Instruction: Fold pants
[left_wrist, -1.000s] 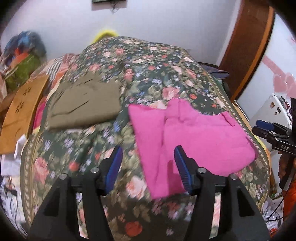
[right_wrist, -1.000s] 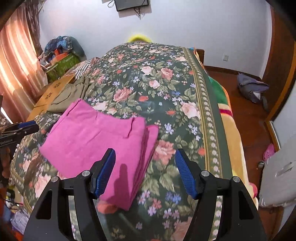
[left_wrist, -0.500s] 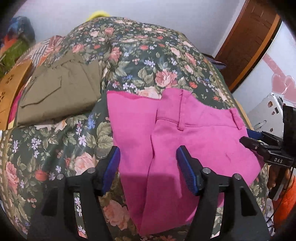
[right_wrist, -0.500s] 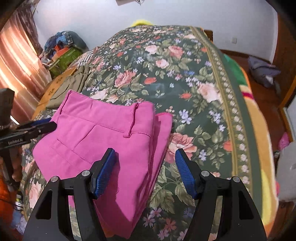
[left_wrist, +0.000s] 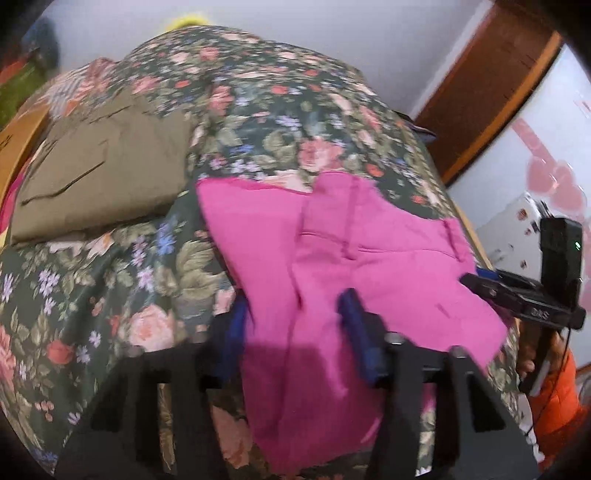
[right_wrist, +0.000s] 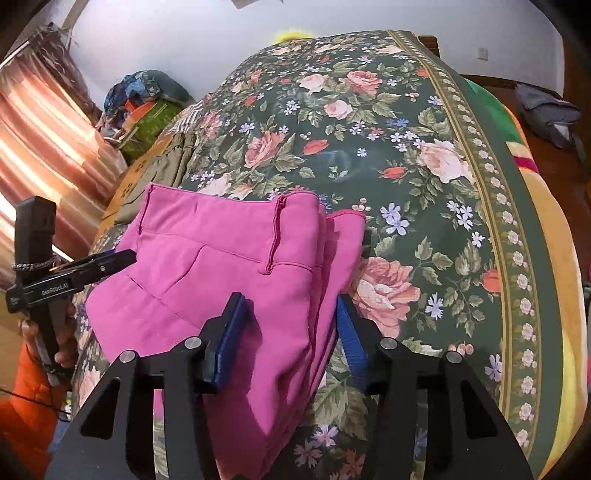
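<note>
Folded pink pants (left_wrist: 369, 251) lie on the near end of a floral bedspread (left_wrist: 258, 110). My left gripper (left_wrist: 295, 328) straddles their near left edge. Its jaws are closing, one blue pad beside the fabric edge and the other on top of the cloth. My right gripper (right_wrist: 288, 332) straddles the near right edge of the pink pants (right_wrist: 207, 266). It is closing too, with the stacked layers between its pads and no pinch showing. Each gripper also shows at the rim of the other's view, held by a hand with an orange sleeve (right_wrist: 29, 406).
A second pair of pants, olive (left_wrist: 99, 170), lies folded at the bed's far left. A wooden board (left_wrist: 14, 147) and a pile of clothes (right_wrist: 147, 99) stand beyond it. A curtain (right_wrist: 44, 147) hangs left; a grey bag (right_wrist: 546, 114) lies on the floor right, near a wooden door (left_wrist: 491, 85).
Both grippers have dropped towards the pink pants, which now fill more of each view. Their jaws have narrowed around the fabric edges.
</note>
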